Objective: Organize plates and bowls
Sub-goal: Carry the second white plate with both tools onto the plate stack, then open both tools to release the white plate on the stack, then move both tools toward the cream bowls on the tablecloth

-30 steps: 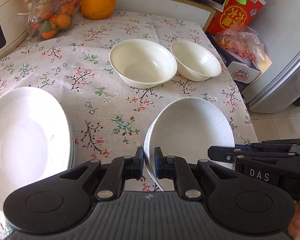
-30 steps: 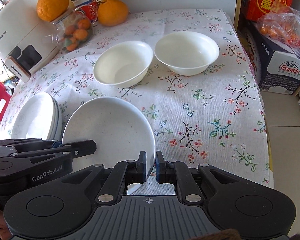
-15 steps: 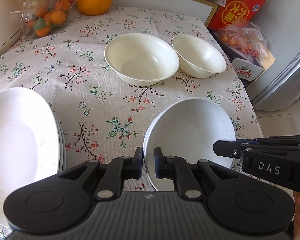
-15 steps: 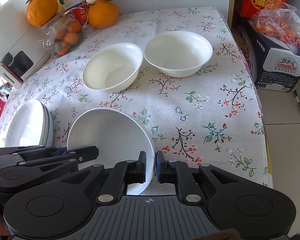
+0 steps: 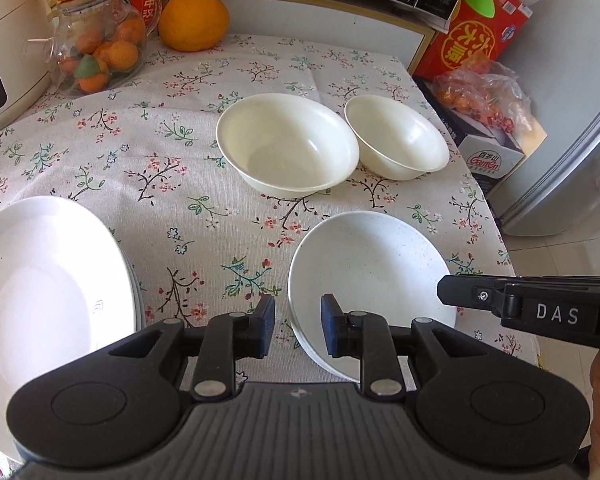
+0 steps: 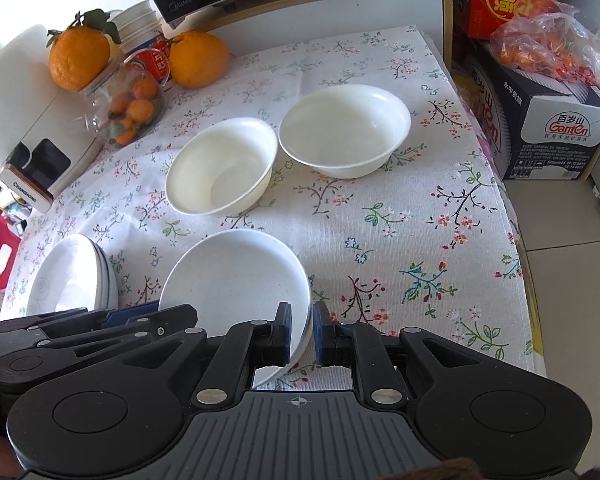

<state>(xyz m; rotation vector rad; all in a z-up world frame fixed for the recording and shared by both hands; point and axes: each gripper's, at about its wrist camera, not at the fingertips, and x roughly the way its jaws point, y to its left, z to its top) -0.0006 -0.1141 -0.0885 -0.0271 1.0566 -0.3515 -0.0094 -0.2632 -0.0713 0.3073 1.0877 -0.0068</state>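
A white plate (image 5: 370, 272) sits near the table's front edge; it also shows in the right wrist view (image 6: 236, 280). My left gripper (image 5: 298, 326) is open, its fingers either side of the plate's left rim without clamping it. My right gripper (image 6: 301, 334) is shut on the plate's right rim. A stack of white plates (image 5: 44, 280) lies at the left, also seen in the right wrist view (image 6: 72, 280). Two cream bowls, one larger (image 5: 286, 146) and one smaller (image 5: 396, 136), stand side by side further back.
A floral tablecloth (image 5: 160, 168) covers the table. A glass jar of small oranges (image 5: 96, 52), two big oranges (image 5: 192, 20) and a white appliance (image 6: 24, 132) stand at the back left. Boxes and a bag of fruit (image 6: 540, 80) sit beyond the table's right edge.
My left gripper has opened and let go of the plate's left rim. The plate has come down level onto the cloth. My right gripper keeps its hold.
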